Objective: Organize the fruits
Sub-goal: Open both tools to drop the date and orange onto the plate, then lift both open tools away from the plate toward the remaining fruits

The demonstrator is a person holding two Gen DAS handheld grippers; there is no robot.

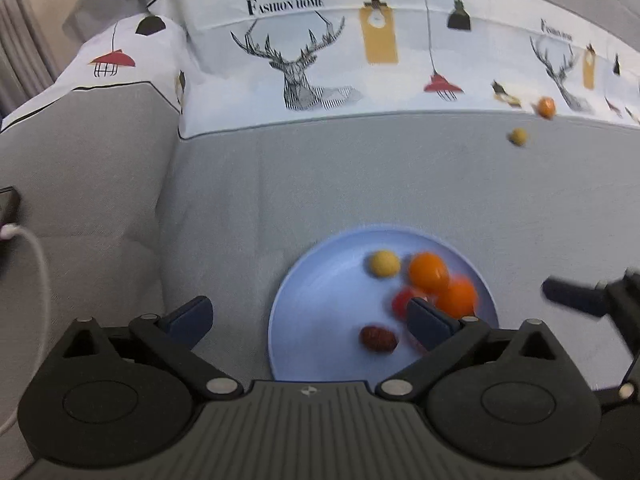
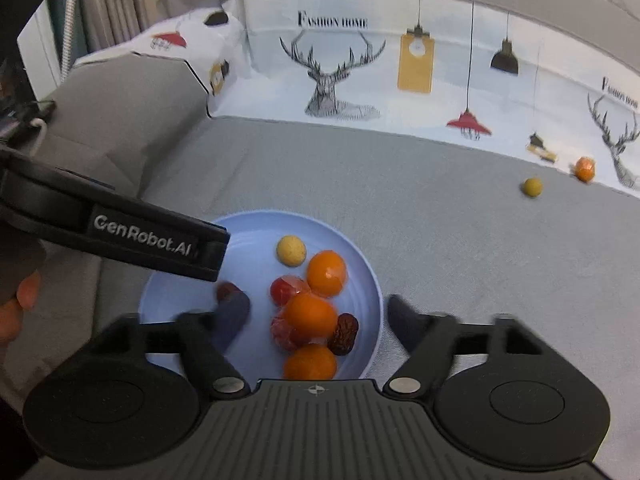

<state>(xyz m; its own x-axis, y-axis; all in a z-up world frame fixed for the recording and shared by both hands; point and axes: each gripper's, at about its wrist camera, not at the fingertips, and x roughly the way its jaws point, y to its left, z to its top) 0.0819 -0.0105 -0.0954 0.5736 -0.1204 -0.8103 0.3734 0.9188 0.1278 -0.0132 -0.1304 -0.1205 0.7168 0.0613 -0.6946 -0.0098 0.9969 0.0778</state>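
A light blue plate [image 1: 320, 292] [image 2: 360, 280] lies on the grey sofa seat. It holds oranges [image 1: 428, 273] [image 2: 326, 273], a yellow ball fruit [image 1: 384, 263] [image 2: 291, 251], red fruits [image 2: 285, 289] and brown dates [image 1: 378, 338] [image 2: 344, 334]. My left gripper [image 1: 308, 316] is open and empty over the plate's left side. My right gripper [image 2: 318, 314] is open and empty above the fruit pile. A loose yellow fruit [image 1: 518, 136] [image 2: 532, 187] and a loose orange [image 1: 546, 107] [image 2: 585, 168] lie far right by the backrest.
The printed sofa cover [image 1: 320, 60] backs the seat. The armrest [image 1: 80, 200] rises on the left, with a white cable [image 1: 36, 248] on it. The left gripper's body [image 2: 120, 232] crosses the right wrist view. A hand [image 2: 16, 308] shows at the left edge.
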